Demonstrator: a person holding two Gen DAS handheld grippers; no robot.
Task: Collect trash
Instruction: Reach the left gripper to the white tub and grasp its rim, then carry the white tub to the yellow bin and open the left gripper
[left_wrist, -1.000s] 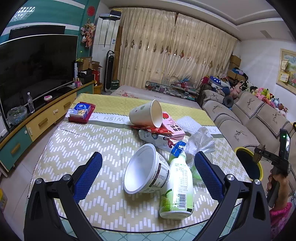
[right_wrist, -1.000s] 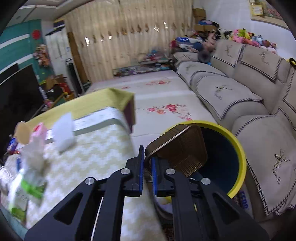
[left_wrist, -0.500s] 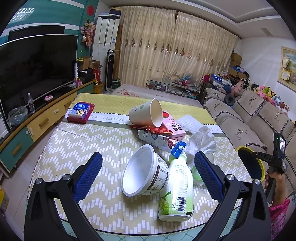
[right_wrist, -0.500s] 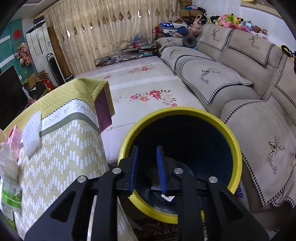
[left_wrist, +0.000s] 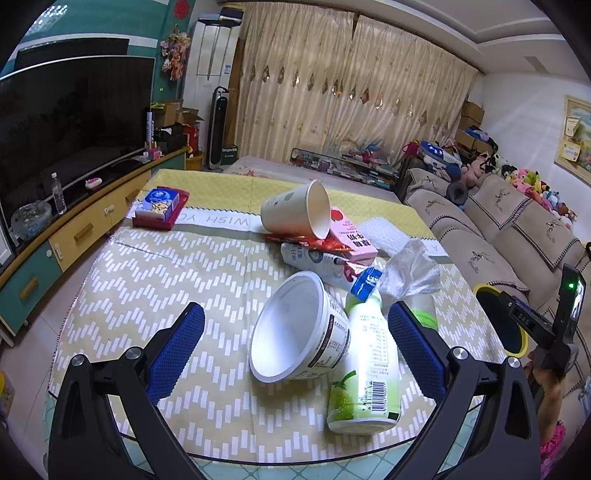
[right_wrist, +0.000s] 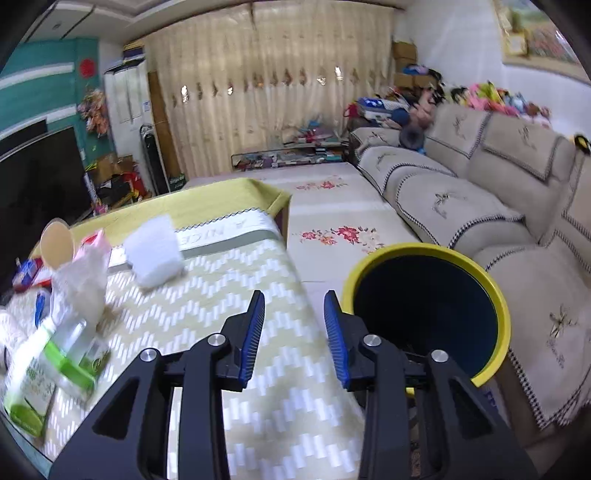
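Trash lies on the yellow-patterned table (left_wrist: 166, 280): a white tub (left_wrist: 295, 328) on its side, a green-and-white bottle (left_wrist: 369, 365) with a blue cap, a tipped paper cup (left_wrist: 295, 212), a pink carton (left_wrist: 351, 236) and crumpled tissue (left_wrist: 410, 269). My left gripper (left_wrist: 295, 310) is open and hovers just short of the tub and bottle. A dark bin with a yellow rim (right_wrist: 424, 251) stands on the floor by the table's right edge. My right gripper (right_wrist: 295, 299) hangs over that edge, left of the bin. Its jaws are opening and nothing is between them.
A red tray with a blue packet (left_wrist: 159, 208) sits at the table's far left. A white foam pad (right_wrist: 155, 254) lies near the far right corner. A beige sofa (right_wrist: 461, 206) runs behind the bin, and a TV cabinet (left_wrist: 74, 236) lines the left wall.
The right gripper was shut on a brown woven piece over the bin. It let go, the piece is gone from view, and the gripper swung left towards the table with its jaws wider. The left gripper stayed put.
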